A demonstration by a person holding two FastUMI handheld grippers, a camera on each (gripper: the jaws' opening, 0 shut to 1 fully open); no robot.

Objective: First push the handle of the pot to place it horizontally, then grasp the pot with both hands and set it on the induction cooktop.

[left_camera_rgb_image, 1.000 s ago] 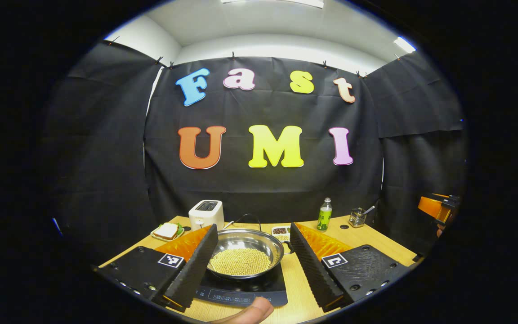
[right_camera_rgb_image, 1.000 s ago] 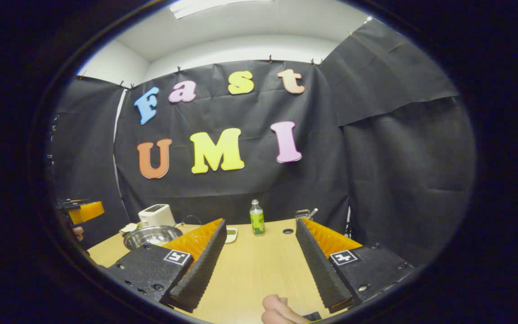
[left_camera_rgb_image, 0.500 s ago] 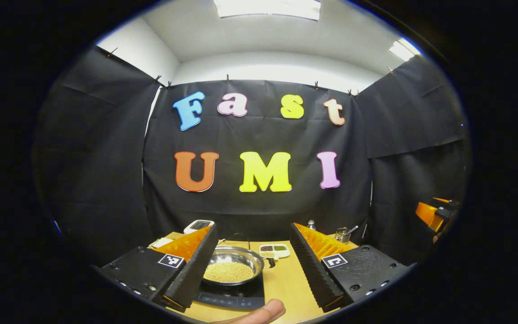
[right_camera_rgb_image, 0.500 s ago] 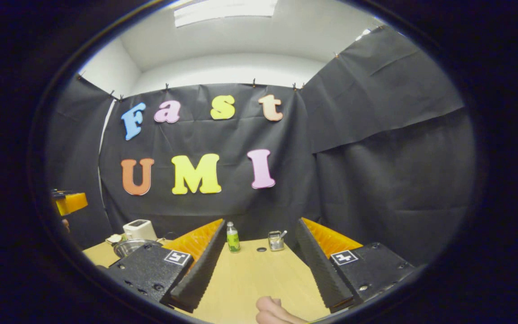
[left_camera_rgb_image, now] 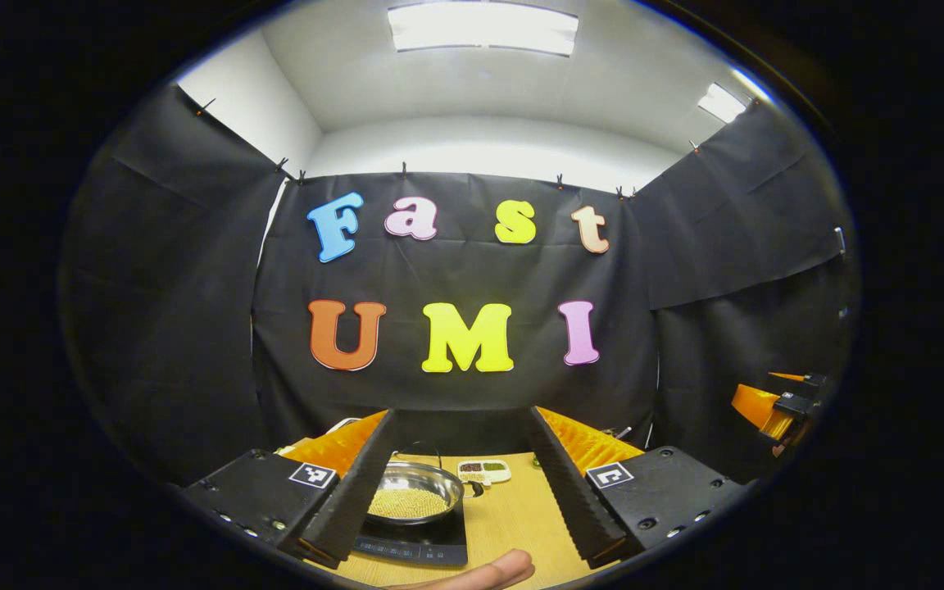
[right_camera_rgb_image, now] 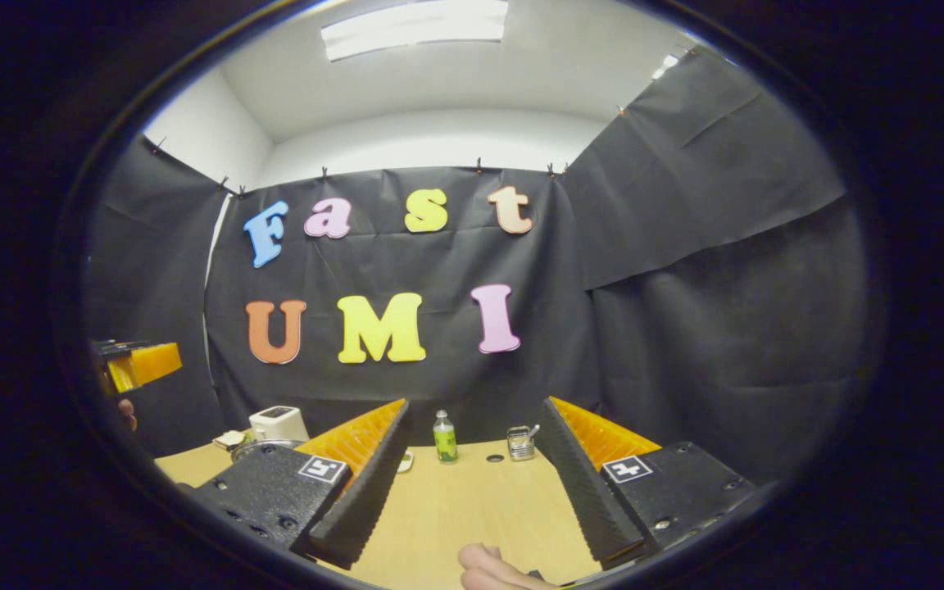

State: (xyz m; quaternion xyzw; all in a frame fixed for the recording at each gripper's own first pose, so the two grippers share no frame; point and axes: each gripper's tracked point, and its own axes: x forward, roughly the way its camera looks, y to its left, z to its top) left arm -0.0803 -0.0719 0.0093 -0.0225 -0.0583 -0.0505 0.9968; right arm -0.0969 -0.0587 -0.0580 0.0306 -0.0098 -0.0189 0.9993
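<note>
A steel pot (left_camera_rgb_image: 415, 498) holding small yellow grains sits on the dark induction cooktop (left_camera_rgb_image: 415, 547), its stub handle (left_camera_rgb_image: 476, 489) pointing right. My left gripper (left_camera_rgb_image: 462, 426) is open and held back above the table, with the pot far beyond, low between its fingers. The right gripper (right_camera_rgb_image: 474, 407) is open too, over bare wooden table (right_camera_rgb_image: 464, 500), with nothing between its fingers. In the right gripper view the pot's rim (right_camera_rgb_image: 263, 447) peeks out behind the left finger. Each view catches the other gripper at its edge: the right gripper (left_camera_rgb_image: 775, 406) and the left gripper (right_camera_rgb_image: 132, 365).
A white toaster (right_camera_rgb_image: 278, 424) stands at the back left. A green bottle (right_camera_rgb_image: 444, 437) and a metal holder (right_camera_rgb_image: 521, 442) stand at the back. A small seasoning dish (left_camera_rgb_image: 484, 470) lies right of the pot. A thumb (left_camera_rgb_image: 480, 571) shows at the bottom edge.
Both grippers have drawn back and risen away from the table, so the pot and cooktop look smaller and lower. The pot stays on the cooktop. Both grippers remain open.
</note>
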